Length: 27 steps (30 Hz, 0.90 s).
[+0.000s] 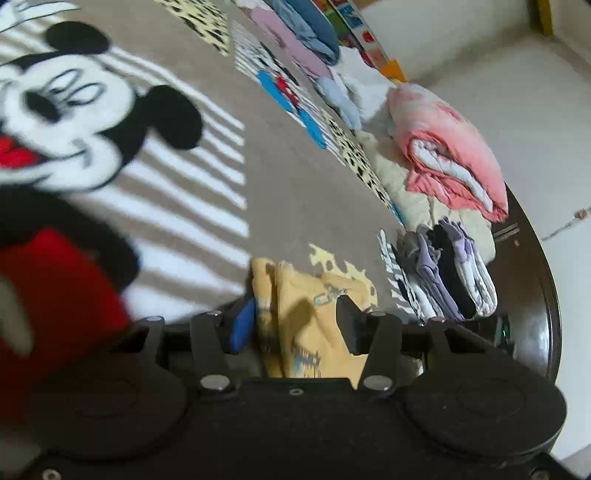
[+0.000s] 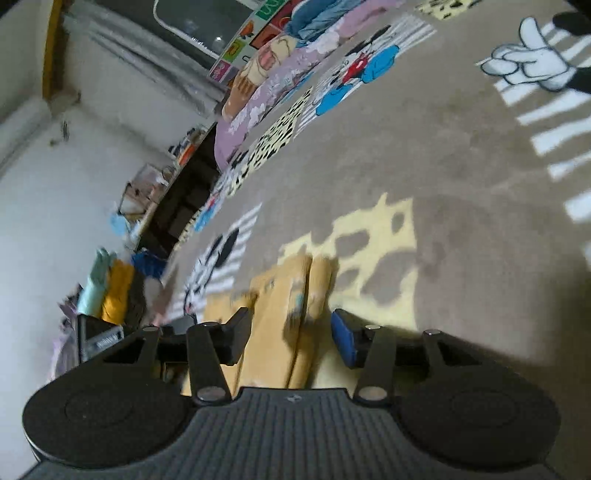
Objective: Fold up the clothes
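the bed's big cartoon-mouse blanket (image 1: 295, 192) takes up nearly everything. along its far edge lies a rolled pink quilt (image 1: 454, 147), and just beside it a stack of folded clothes (image 1: 450, 269) in greys, lilac and black, so i'd judge a good part of the job is done. a looser heap of blue and pink clothes (image 1: 303, 33) further along looks unsorted, likely what's left.

the yellow garment (image 1: 310, 325) lies bunched on the blanket, folded over itself lengthwise. it sits between the fingers of the left tool (image 1: 295, 325) and of the right tool (image 2: 291, 336). both are spread, and the pads don't seem to press the cloth. the fold looks part-made, not yet tidied into a stackable shape.
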{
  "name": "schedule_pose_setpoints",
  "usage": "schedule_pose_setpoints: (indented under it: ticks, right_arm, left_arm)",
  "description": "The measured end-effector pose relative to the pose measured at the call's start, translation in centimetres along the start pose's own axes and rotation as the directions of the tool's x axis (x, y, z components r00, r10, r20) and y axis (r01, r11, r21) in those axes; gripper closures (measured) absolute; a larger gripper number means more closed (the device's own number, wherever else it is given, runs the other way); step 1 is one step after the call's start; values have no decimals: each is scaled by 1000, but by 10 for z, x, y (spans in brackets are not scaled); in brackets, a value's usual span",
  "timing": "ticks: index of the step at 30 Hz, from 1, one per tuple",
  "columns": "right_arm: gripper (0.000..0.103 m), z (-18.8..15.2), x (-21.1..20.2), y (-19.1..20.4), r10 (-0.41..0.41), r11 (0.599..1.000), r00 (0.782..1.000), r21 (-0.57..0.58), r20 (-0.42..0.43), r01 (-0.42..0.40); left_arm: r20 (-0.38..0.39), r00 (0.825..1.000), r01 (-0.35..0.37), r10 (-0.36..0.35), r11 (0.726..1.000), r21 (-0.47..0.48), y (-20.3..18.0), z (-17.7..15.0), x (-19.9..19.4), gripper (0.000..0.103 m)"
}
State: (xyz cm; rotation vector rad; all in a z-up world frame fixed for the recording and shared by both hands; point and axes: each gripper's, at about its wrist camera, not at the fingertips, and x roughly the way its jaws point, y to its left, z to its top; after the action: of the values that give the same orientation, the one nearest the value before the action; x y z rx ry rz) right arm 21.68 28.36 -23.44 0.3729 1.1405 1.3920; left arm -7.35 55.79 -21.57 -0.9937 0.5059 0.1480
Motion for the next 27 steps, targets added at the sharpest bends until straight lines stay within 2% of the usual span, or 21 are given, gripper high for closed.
schedule_pose_setpoints:
  ticks: [3,4,6,8,9,10,13,18,24,27]
  right_arm:
    - [55,15,20,2,-1,999,999,-42,-33,0]
    - [55,18,25,3,3,998,999,-60,-46,-6]
    - [55,22,31,3,22,997,998,-78,-58,-27]
    - [63,22,32,1,27,996,998,-89,-58,-32]
    - [74,21,33,2,15,995,998,-96,-56,-20]
    - [81,20,33,2,2,995,999,-103,-54,-8]
    - [91,18,28,12,-3,989,1000,-148,-25,-1]
    - [91,10,1,44,19,971,997,-240,70,-2]
    - [91,-14,-55,103,89,923,981,-383,169,-18]
    - [91,-35,-86,132,113,892,972,-452,208,-7]
  left_arm:
    - [-19,1000,1,-1,1000,1,6,6,7,71]
    - [-22,1000,5,-5,1000,-10,11,8,8,79]
    - [-27,1000,15,-16,999,-35,19,9,9,85]
    - [-27,1000,11,-12,1000,-25,18,8,9,86]
    - [-25,1000,-4,4,1000,-4,14,8,8,90]
    - [-19,1000,-17,18,1000,17,8,7,7,91]
    - [19,1000,-22,20,997,69,-8,3,-4,92]
    - [101,995,10,-27,986,164,-43,-9,-38,92]
    - [178,978,54,-111,953,298,-96,-47,-96,92]
    - [211,971,16,-111,915,404,-120,-82,-124,92]
